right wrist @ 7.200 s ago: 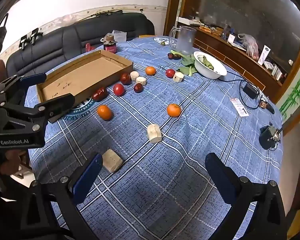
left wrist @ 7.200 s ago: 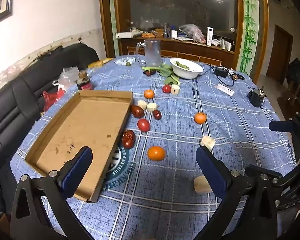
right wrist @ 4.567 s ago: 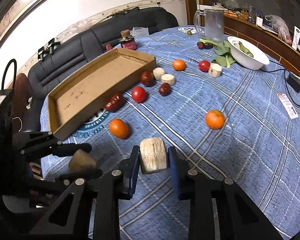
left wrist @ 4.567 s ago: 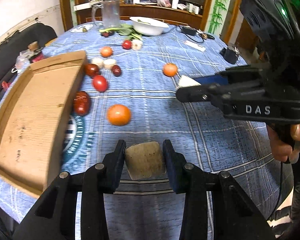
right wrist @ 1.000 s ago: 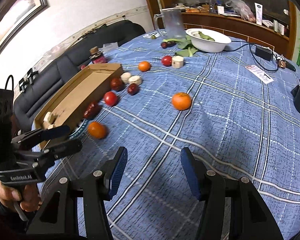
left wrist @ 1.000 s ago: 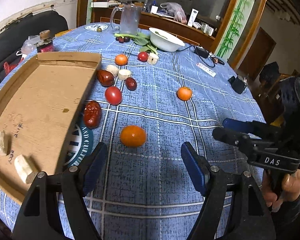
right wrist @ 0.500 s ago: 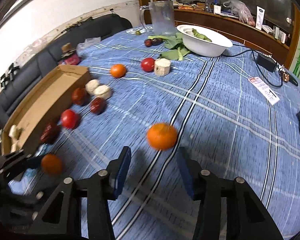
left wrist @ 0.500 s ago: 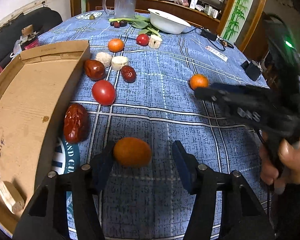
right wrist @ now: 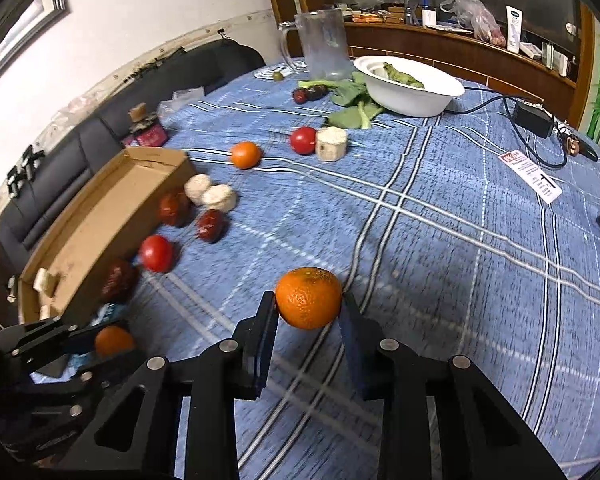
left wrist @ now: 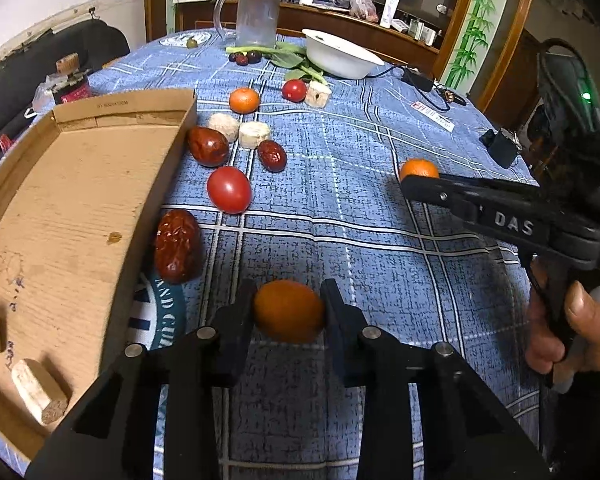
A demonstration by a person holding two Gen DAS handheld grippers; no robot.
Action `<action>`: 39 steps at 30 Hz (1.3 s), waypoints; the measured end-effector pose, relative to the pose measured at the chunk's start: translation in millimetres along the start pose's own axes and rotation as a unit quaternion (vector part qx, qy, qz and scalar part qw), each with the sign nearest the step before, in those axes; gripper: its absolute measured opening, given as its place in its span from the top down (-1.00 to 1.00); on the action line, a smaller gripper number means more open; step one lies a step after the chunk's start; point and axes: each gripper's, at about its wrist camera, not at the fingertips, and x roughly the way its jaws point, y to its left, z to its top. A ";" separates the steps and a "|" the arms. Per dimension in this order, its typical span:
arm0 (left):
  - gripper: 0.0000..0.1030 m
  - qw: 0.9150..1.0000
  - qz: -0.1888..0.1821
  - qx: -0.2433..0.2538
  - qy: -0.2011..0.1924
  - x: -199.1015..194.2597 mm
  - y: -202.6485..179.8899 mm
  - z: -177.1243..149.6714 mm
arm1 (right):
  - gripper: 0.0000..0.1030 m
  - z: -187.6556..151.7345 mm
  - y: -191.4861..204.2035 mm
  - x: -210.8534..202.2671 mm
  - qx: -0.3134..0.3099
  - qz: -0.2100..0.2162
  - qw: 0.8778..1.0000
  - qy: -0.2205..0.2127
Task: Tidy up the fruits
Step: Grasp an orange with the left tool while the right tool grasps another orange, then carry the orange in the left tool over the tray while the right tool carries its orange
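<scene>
My left gripper [left wrist: 289,304] is closing, and its pads touch both sides of a tangerine [left wrist: 289,312] on the blue cloth beside the cardboard tray [left wrist: 80,200]. My right gripper [right wrist: 308,309] is closing too, pads against a second tangerine [right wrist: 309,297] mid-table. That tangerine also shows in the left wrist view [left wrist: 418,169]. Two pale chunks [left wrist: 38,390] lie in the tray's near corner. Loose by the tray are a tomato [left wrist: 229,189], several red dates [left wrist: 177,246], pale chunks [left wrist: 254,134] and a third tangerine [left wrist: 244,100].
At the far end stand a white bowl [left wrist: 340,56] with greens, a glass jug [left wrist: 258,16], a tomato [left wrist: 294,90] and a cable with an adapter [right wrist: 534,114]. A black sofa [right wrist: 80,136] runs along the left. A person's hand [left wrist: 572,328] holds the right gripper.
Both grippers' jaws have narrowed from wide apart to touching a tangerine each. The right gripper came forward to its tangerine; the left edged onto the one by the tray.
</scene>
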 end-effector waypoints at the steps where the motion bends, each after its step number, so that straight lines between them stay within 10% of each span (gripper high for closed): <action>1: 0.42 1.000 0.001 0.001 -0.002 -3.2 -0.5 -0.9 | 0.38 -2.3 3.6 -4.3 0.000 0.005 1.000 -0.002; 39: 0.41 0.988 0.110 -0.083 -0.072 -77.4 147.3 6.5 | 0.39 0.3 178.2 -16.8 -0.133 0.111 0.985 -0.002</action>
